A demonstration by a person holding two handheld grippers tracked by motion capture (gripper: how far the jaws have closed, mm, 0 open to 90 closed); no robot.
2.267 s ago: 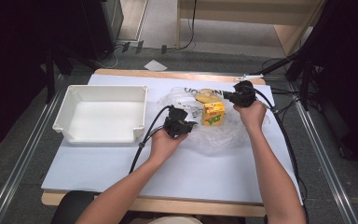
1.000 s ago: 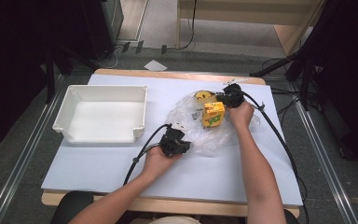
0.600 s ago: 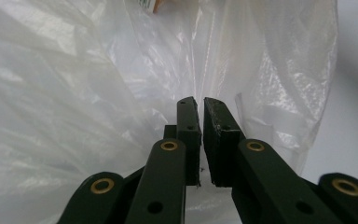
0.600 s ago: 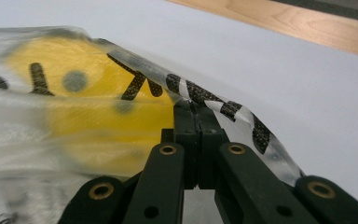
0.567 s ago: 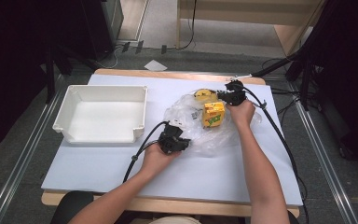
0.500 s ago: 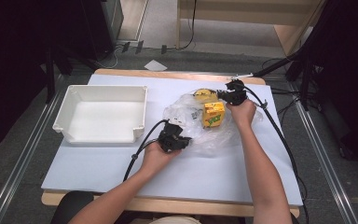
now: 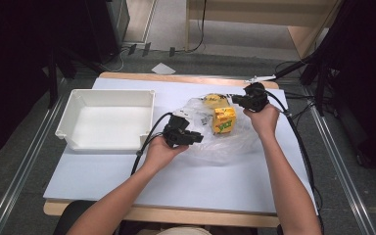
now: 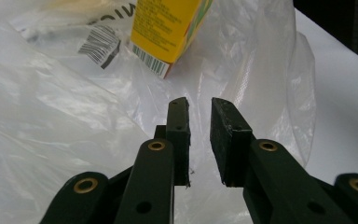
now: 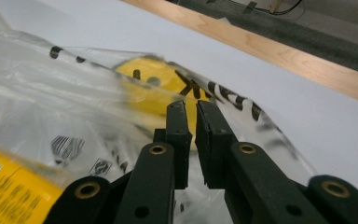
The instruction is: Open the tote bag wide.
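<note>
My left gripper [image 8: 199, 108], jaws narrowly parted and empty, hovers over the near-left edge of the clear plastic bag [image 7: 235, 139]. My right gripper [image 9: 190, 113], nearly closed, seems to pinch the film at its far edge. The bag lies right of the white tray [image 7: 106, 120]; it looks light, limp, slippery, so I would grip bunched film, not the yellow carton [image 7: 223, 119].

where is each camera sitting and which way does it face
High view: above the person's side of the table, facing forward and down; both forearms, left gripper, right gripper.
Left gripper view: along its own jaws at the plastic bag and yellow carton.
Right gripper view: along its own jaws at the bag's far edge.
All share bag and carton.
</note>
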